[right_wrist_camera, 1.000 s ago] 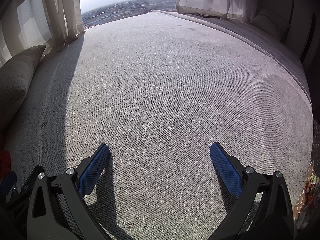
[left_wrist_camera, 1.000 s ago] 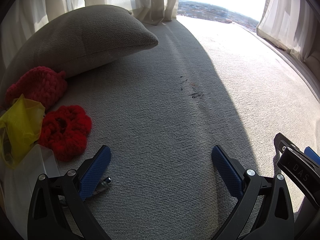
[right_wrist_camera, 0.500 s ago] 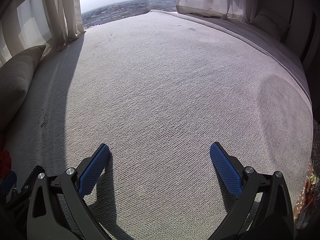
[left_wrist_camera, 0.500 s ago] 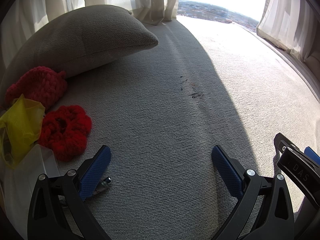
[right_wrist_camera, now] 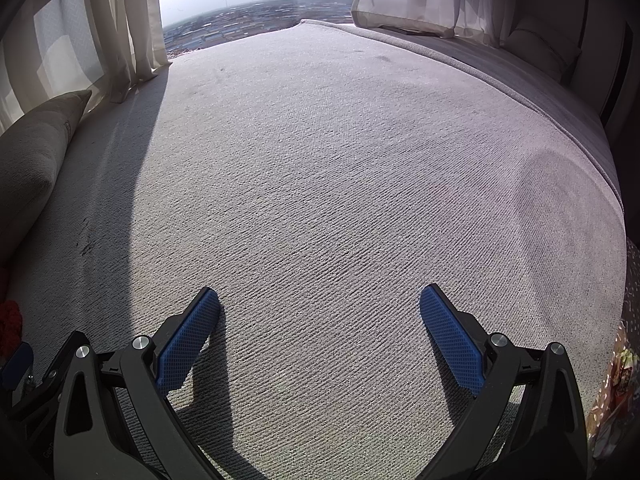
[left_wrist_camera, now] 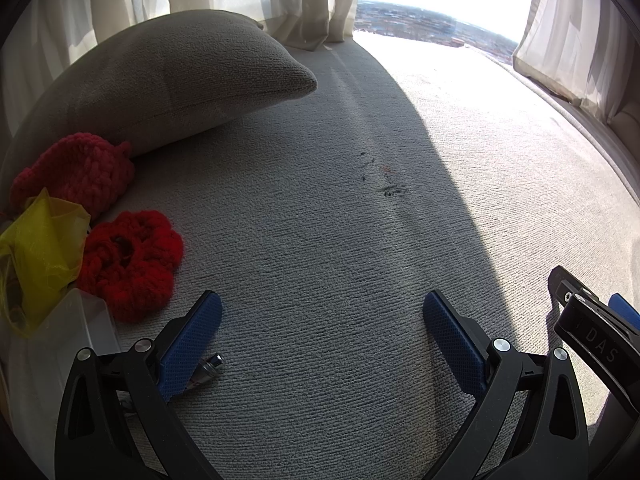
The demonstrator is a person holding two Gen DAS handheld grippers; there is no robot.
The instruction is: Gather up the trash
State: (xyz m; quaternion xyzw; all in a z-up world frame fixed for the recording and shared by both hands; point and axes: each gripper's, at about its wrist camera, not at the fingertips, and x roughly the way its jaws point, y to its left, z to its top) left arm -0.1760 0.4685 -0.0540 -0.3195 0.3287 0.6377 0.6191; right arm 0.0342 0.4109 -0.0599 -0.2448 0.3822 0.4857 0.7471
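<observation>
Both tools spread wide, empty: left tool [left_wrist_camera: 322,320], right tool [right_wrist_camera: 319,312]. Best first pick: yellow bag [left_wrist_camera: 38,252], near left, pinched at loose edge.

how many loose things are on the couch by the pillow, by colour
red yarn pieces: 2
yellow bag: 1
clear plastic: 1
silver metal bit: 1
total: 5
</observation>
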